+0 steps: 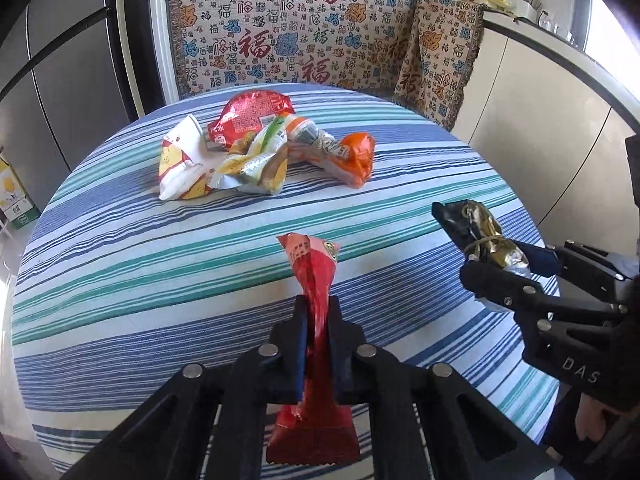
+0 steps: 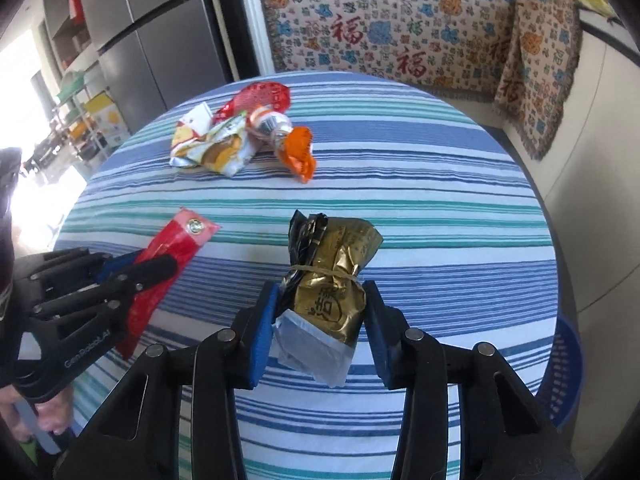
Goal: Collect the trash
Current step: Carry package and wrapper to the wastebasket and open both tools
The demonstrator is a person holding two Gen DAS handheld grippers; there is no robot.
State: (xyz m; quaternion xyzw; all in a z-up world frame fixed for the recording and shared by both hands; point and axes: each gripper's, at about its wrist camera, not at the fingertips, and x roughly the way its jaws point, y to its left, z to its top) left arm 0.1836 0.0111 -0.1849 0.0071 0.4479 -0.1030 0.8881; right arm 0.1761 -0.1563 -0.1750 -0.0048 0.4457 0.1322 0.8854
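- The left gripper (image 1: 318, 344) is pinched tight on a long red wrapper (image 1: 314, 280); the flat packet runs lengthwise between the pads, its sealed end poking out ahead of the fingertips and its other end trailing back under the claw
- Seen from the right wrist view, that same red wrapper (image 2: 168, 268) slants up and away from the left gripper (image 2: 160, 270), clear of the striped tablecloth (image 2: 400, 184)
- Ahead of both claws, and well apart from them, sits the pile of crumpled wrappers (image 1: 260, 148) near the far side of the round table; it lies slightly left of the left claw's line and further left of the right claw's line
- The pile spreads across the view from side to side, a white and yellow bag at its left end and an orange bag (image 1: 356, 156) at its right end
- The right gripper (image 2: 320, 320) holds a gold and black packet (image 2: 332, 276) bound with a rubber band; the packet stands along the fingers, its twisted top pointing forward, and the blue pads sit against its sides in a half-closed grip
- To the right of the right claw, beyond the table edge and lower down, a blue basket (image 2: 568, 368) shows; I judge it the likely drop point, nearer the right hand than the left
- Both claws are loaded, so the coming move would seem to turn on swinging rightward to that basket rather than forward to the pile
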